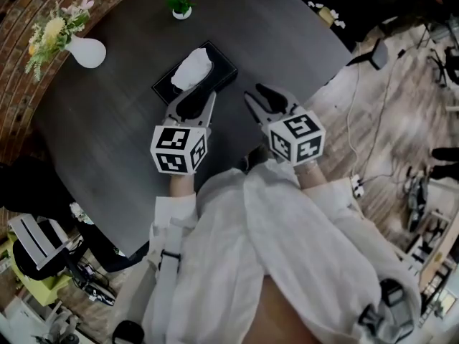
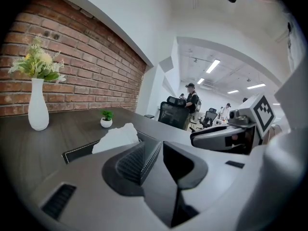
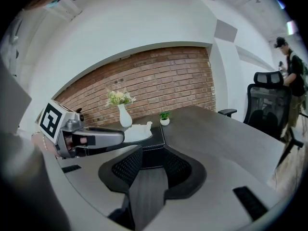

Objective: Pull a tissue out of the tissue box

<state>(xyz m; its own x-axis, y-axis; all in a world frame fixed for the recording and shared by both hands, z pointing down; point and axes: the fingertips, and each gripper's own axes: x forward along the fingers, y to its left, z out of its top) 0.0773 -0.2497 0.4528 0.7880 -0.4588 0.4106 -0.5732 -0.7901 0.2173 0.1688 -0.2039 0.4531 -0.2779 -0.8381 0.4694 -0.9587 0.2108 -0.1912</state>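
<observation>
While left gripper [image 1: 193, 97] and right gripper [image 1: 261, 97] hang empty, jaws apart,
white tissue [image 1: 192, 69] pokes up crumpled from black box [image 1: 224, 76].

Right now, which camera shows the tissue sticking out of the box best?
The head view: it looks down on the whole tissue rising from the black tissue box, unobstructed. The left gripper view shows it side-on beyond its jaws; the right gripper view shows it small and distant.
</observation>
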